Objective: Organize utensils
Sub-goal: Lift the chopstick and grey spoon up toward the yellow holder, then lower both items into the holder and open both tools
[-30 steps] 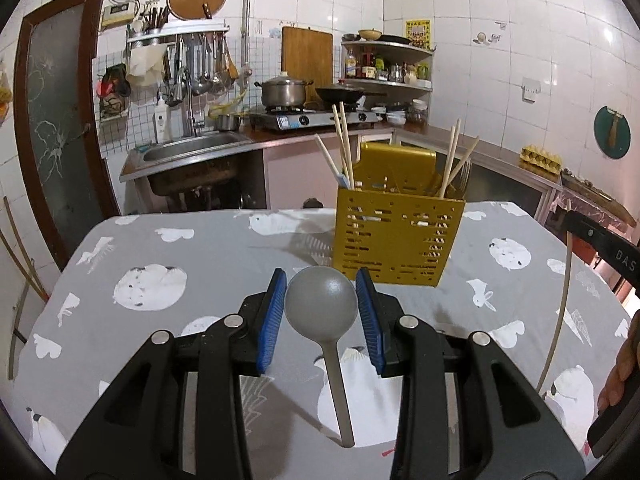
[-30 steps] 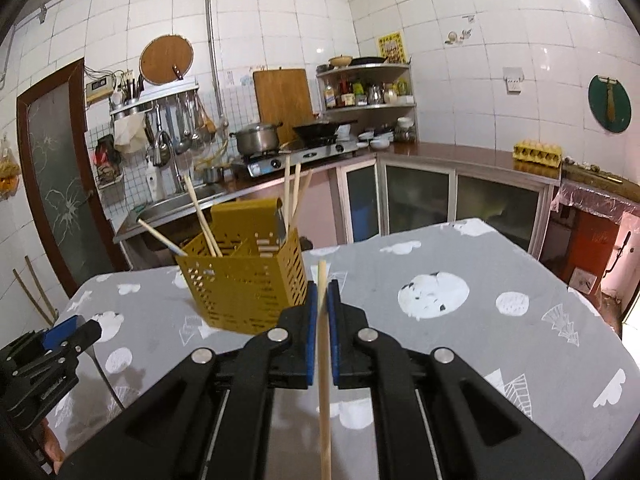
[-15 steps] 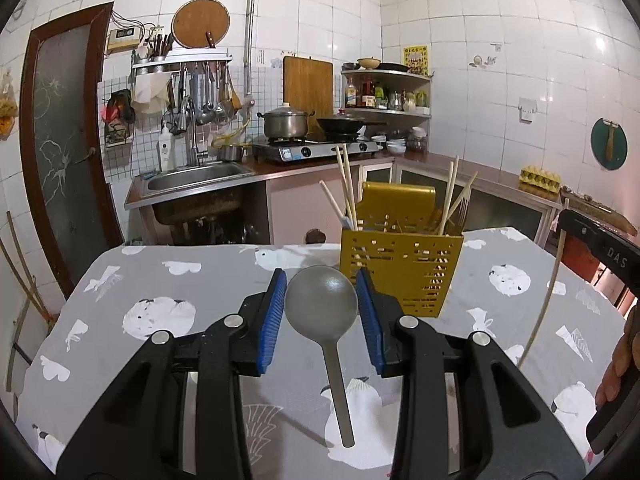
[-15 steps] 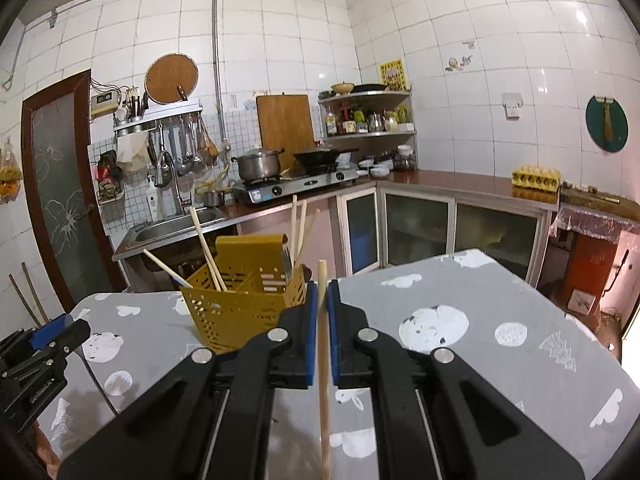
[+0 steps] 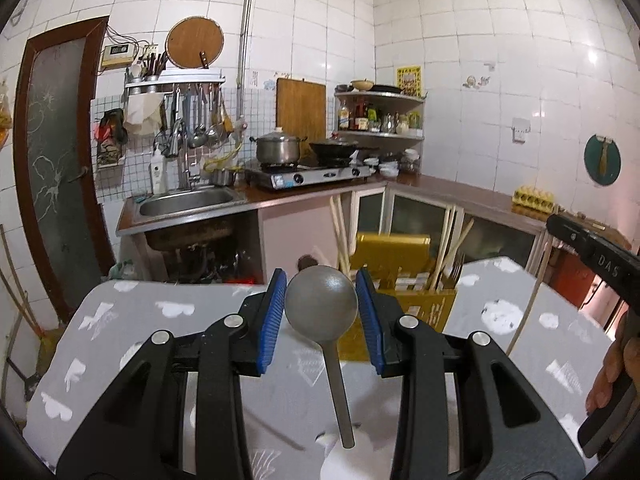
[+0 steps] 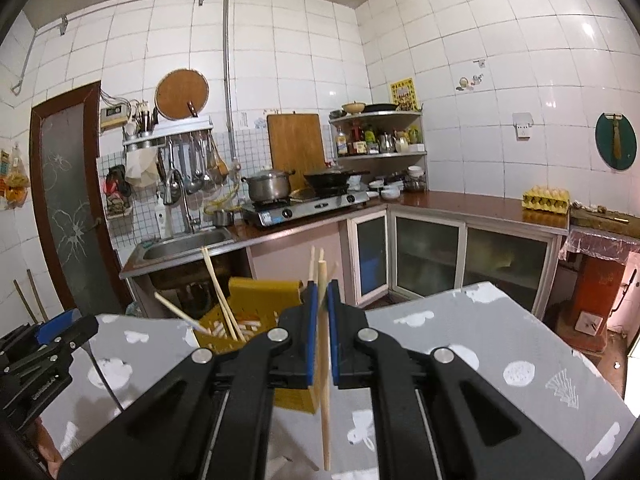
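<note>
The task looks partly done, by my reading: the yellow utensil caddy (image 5: 400, 280) on the grey patterned table (image 5: 160, 320) already holds several chopsticks (image 5: 340, 236) and at least one fork (image 5: 454, 270), while two pieces are in hand and not yet stowed. The left gripper (image 5: 321, 312) has its blue pads set against the two sides of a grey spoon (image 5: 321, 306), bowl up and handle hanging toward 6 o'clock; it seems clamped on the bowl, though the contact is hard to confirm. The right gripper (image 6: 322, 336) is closed tight on a single chopstick (image 6: 323, 400), held upright with its tip poking out at 12 o'clock and the rest trailing below. In the left view the caddy sits just behind the spoon toward 1 o'clock; in the right view it lies at about 10 o'clock from the pads. What is left is dropping both pieces in. The caddy's compartments are largely hidden by the grippers in both views, so which slot suits which piece is unclear, and the near part of the table is covered by the gripper bodies.
</note>
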A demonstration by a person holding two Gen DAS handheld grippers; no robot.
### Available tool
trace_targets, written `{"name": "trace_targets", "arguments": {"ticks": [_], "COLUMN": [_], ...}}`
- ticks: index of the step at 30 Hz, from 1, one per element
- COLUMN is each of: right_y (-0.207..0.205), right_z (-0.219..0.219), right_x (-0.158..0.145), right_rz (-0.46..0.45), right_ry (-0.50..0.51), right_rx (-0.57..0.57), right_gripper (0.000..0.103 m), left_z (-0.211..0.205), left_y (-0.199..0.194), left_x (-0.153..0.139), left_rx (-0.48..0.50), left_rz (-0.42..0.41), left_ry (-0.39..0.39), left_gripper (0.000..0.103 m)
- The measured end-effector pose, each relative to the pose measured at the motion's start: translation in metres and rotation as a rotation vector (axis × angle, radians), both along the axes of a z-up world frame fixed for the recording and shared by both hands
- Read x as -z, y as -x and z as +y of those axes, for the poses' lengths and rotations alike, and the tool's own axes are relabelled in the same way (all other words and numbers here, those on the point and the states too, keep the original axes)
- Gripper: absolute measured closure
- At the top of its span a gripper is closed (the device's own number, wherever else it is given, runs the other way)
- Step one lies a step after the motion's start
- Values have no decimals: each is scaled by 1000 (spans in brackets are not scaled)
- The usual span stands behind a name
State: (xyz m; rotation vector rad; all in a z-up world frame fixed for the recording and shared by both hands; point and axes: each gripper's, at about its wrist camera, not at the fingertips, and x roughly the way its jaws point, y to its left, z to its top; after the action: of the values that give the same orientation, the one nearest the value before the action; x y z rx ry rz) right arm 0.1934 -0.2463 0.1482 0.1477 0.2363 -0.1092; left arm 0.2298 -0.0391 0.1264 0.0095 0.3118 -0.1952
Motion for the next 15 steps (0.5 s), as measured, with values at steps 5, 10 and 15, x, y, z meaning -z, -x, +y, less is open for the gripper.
{"name": "trace_targets", "arguments": {"ticks": [5,10,15], "right_y": [-14,-31,-63], "right_z": [5,11,12], "right_x": [-29,-63,-89], "right_rz": [-39,-89,-122], "right_ry": [-7,-11,-17], "right_rx": [-26,-43,-36], "right_gripper": [97,97,98], "left_z": [-11,-23,-37], "left_y": [-15,-35,-71], "left_x": [-37,-71,-86], "left_rx": [29,41,37], "left_rz": [-51,-99,-107], "left_ry": [9,8,-1], "left_gripper": [68,68,68]}}
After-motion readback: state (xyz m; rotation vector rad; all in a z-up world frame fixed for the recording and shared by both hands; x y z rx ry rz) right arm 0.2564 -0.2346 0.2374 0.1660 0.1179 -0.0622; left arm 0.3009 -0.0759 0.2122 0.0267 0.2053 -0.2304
